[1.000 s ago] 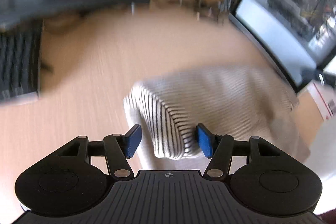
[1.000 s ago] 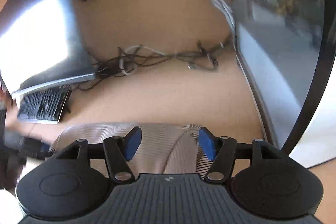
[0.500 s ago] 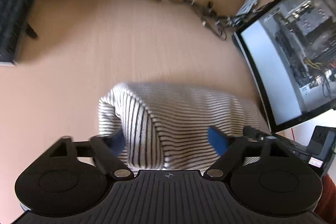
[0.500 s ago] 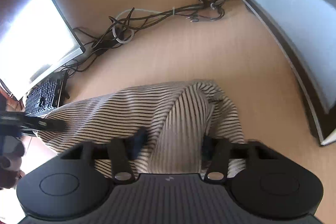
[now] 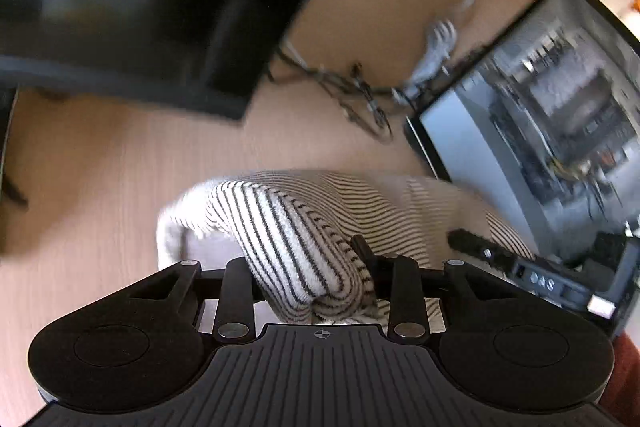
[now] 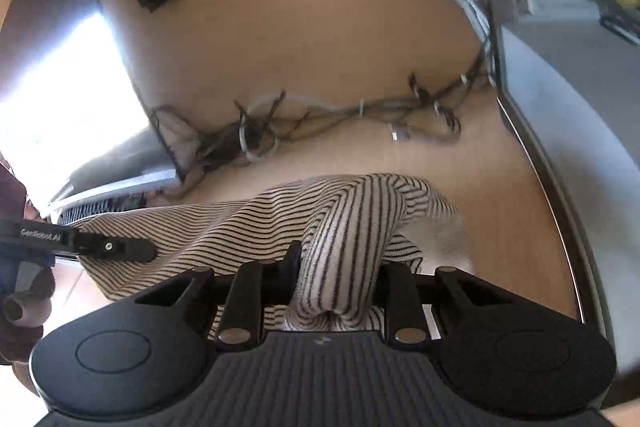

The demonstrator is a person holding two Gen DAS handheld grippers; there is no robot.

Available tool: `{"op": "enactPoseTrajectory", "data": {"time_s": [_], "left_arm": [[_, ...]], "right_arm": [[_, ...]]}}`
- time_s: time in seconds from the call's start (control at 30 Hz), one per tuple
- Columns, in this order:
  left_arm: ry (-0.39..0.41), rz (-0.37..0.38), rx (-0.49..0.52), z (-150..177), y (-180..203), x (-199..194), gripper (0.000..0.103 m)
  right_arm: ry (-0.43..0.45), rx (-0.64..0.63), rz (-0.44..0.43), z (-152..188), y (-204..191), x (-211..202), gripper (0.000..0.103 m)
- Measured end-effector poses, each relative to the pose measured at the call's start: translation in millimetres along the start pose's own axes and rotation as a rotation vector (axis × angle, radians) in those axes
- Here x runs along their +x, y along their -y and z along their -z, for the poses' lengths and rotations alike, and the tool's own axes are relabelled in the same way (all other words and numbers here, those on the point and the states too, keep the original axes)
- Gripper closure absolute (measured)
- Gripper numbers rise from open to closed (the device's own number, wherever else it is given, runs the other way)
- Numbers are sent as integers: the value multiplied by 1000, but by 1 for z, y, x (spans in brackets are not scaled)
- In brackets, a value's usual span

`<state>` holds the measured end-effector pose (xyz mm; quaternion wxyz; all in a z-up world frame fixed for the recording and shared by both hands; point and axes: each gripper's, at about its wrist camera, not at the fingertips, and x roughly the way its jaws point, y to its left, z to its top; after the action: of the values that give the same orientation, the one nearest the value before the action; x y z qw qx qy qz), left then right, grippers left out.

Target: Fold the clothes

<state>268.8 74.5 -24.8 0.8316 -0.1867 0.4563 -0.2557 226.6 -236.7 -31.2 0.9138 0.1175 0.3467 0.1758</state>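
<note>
A dark monitor (image 5: 132,7) stands at the far left of the light wooden desk (image 5: 100,179), with a tangle of grey and black cables (image 6: 304,119) along the back edge. The white knitted garment with thin black stripes (image 5: 304,223) lies on the desk in front, stretched between the two tools. The left gripper (image 5: 308,267) has a bunched fold of its left end between its fingers, and the jaws are closing on it, the cloth bulging up between them. The right gripper (image 6: 340,267) has a similar thick fold of the right end, and its jaws are closing too, already pressing the fabric. A glass-sided computer case (image 6: 560,75) stands at the far right.
</note>
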Motion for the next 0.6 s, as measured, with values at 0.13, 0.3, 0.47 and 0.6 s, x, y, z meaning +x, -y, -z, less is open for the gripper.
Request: {"op": "enactPoseTrajectory", "data": {"time_s": [0.13, 0.3, 0.47, 0.6], "left_arm": [[-63, 5, -4, 40, 3, 11, 70], [-97, -49, -1, 78, 7, 23, 61], [-39, -171, 57, 75, 21, -3, 44], [61, -153, 56, 60, 29, -40, 20]], "right_arm": [[-34, -2, 64, 29, 9, 0, 81], [-57, -132, 178, 56, 12, 8, 58], [-40, -150, 239, 50, 9, -11, 38], [24, -169, 238, 39, 3, -36, 16]]}}
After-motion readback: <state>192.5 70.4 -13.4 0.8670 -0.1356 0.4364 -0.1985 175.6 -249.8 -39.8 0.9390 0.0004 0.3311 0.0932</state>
